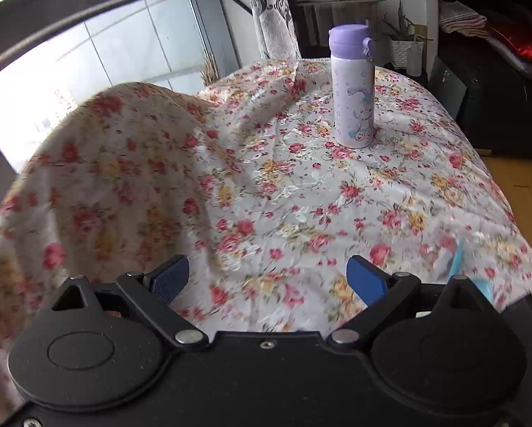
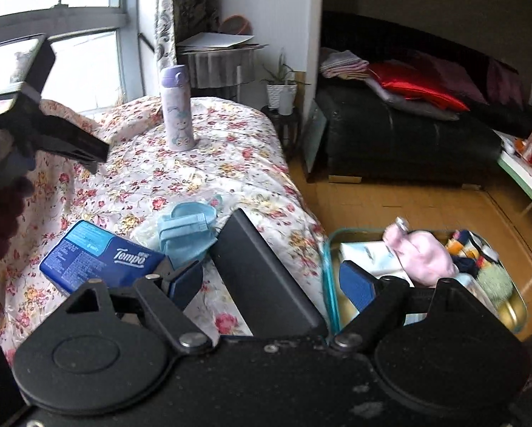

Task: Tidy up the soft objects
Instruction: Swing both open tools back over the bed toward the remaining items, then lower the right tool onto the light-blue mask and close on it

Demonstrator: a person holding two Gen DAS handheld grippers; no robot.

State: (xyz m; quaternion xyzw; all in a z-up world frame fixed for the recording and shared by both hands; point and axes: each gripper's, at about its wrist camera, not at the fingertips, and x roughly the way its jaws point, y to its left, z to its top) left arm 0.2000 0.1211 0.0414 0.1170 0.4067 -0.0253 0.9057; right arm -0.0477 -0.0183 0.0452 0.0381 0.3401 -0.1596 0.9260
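My left gripper (image 1: pixel 267 277) stands open over the floral cloth (image 1: pixel 301 195), with nothing between its fingers. A light blue fabric piece (image 1: pixel 458 259) shows at the right edge of that view. My right gripper (image 2: pixel 271 284) is also open. A black flat slab (image 2: pixel 262 267) lies on the table between its fingers, and the pads are clear of it. Just beyond it lie the light blue soft item (image 2: pixel 186 231) and a blue tissue pack (image 2: pixel 99 256). A bin (image 2: pixel 327 259) to the right holds a pink soft thing (image 2: pixel 426 254) and knitted pieces.
A purple bottle (image 1: pixel 353 85) stands upright at the back of the table. A chair back (image 1: pixel 99 178) draped in floral cloth rises on the left. In the right wrist view, the left gripper (image 2: pixel 88 153) hovers above the table's left side. A dark sofa (image 2: pixel 408 135) stands across the wooden floor.
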